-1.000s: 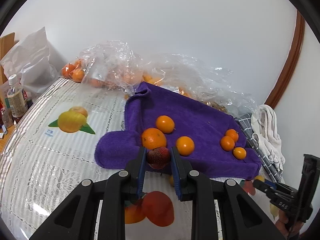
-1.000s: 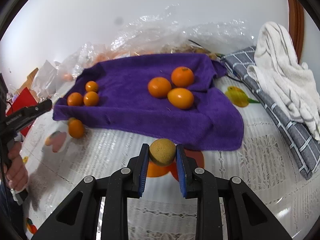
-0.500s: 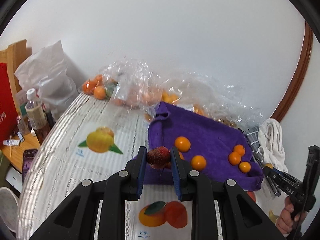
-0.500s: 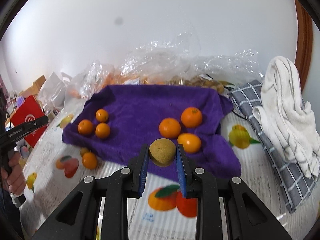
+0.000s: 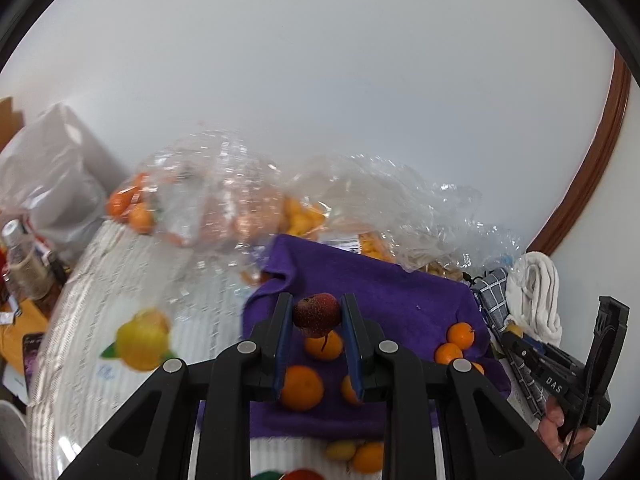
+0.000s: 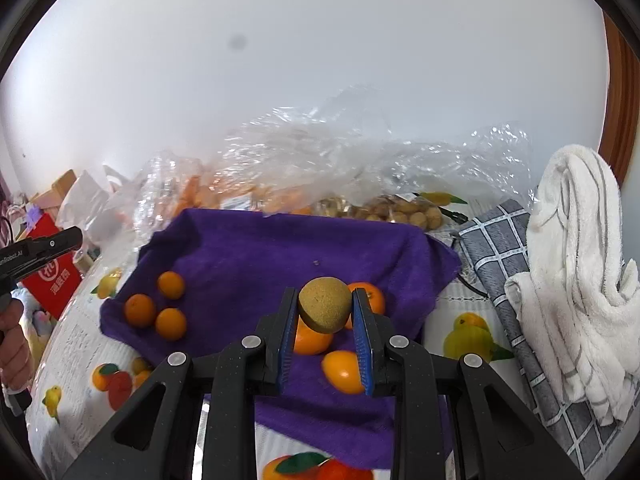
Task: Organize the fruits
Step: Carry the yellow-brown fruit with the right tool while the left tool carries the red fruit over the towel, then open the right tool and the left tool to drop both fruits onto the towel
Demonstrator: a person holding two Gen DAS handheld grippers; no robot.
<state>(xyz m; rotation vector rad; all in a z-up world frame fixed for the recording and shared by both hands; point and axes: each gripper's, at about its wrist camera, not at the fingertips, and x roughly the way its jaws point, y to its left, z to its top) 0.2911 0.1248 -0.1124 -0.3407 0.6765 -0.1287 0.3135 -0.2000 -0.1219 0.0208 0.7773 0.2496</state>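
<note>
1. Two grippers, each clamped on one fruit, both held in the air above the purple towel [image 6: 256, 264].
2. Left gripper [image 5: 317, 316]: jaws narrowed onto one small red fruit [image 5: 317, 314], pinched at the fingertips; its stem hangs downward.
3. Right gripper [image 6: 325, 312]: jaws narrowed onto one tan-green round fruit [image 6: 325, 310], near-spherical, long axis not discernible.
4. Six oranges on the towel in the right wrist view: a cluster of three [image 6: 156, 311] near its left edge, and three [image 6: 344, 366] near its right edge, partly hidden behind the fingers.
5. At least one loose orange [image 5: 368, 456] and one yellowish fruit [image 5: 340, 449], touching, on the table just off the towel's near edge.
6. Clear plastic bags [image 6: 320, 156] with more fruit along the table's far edge; count not readable.
7. One white towel [image 6: 576, 264] on one grey checked cloth [image 6: 496, 236] at the table's right edge.
</note>
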